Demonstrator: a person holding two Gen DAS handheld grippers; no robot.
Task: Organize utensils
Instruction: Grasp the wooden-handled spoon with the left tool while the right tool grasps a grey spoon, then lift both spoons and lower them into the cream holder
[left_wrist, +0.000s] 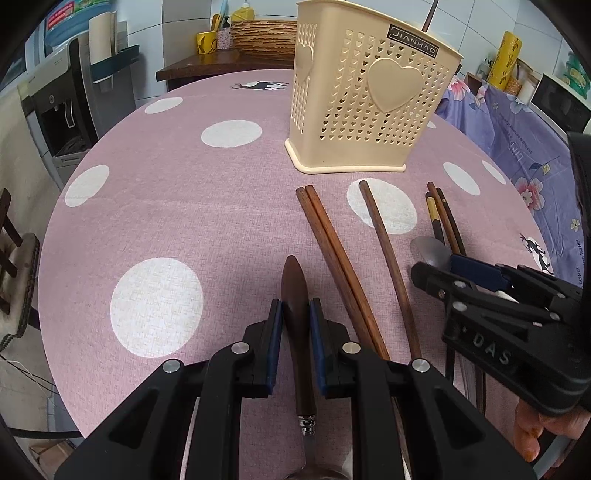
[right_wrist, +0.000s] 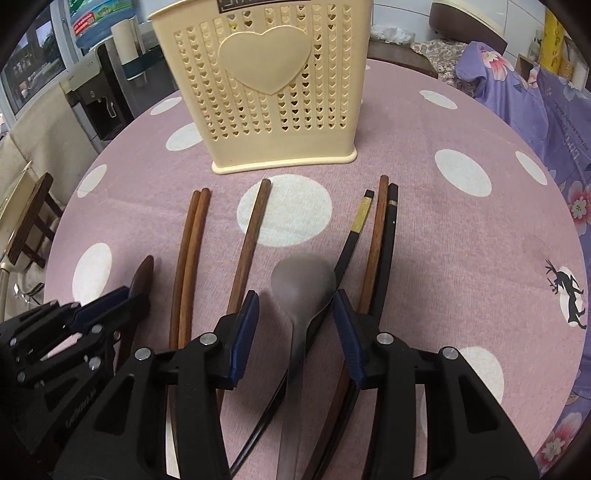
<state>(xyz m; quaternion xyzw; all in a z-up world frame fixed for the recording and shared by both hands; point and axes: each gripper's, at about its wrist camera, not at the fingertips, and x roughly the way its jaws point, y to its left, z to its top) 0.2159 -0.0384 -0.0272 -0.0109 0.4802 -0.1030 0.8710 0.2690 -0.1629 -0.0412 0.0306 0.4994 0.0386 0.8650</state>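
Chopsticks (right_wrist: 190, 258) and a grey metal spoon (right_wrist: 301, 284) lie before the cream holder (right_wrist: 266, 92), which holds one thin stick. Left gripper (left_wrist: 295, 310) angles down, clamped on a wooden-handled utensil (left_wrist: 295, 291); right gripper (right_wrist: 295, 306) straddles the spoon, jaws apart, not touching.

chopsticks counted: six on the counter (right_wrist: 461, 229) — brown pair (right_wrist: 192, 236), single brown (right_wrist: 251, 236), gold-banded black (right_wrist: 354, 232), brown (right_wrist: 376, 236), black (right_wrist: 389, 236) | spoons: two — wooden-handled (left_wrist: 295, 295), grey (right_wrist: 301, 288) | cream holders: one (right_wrist: 273, 85)
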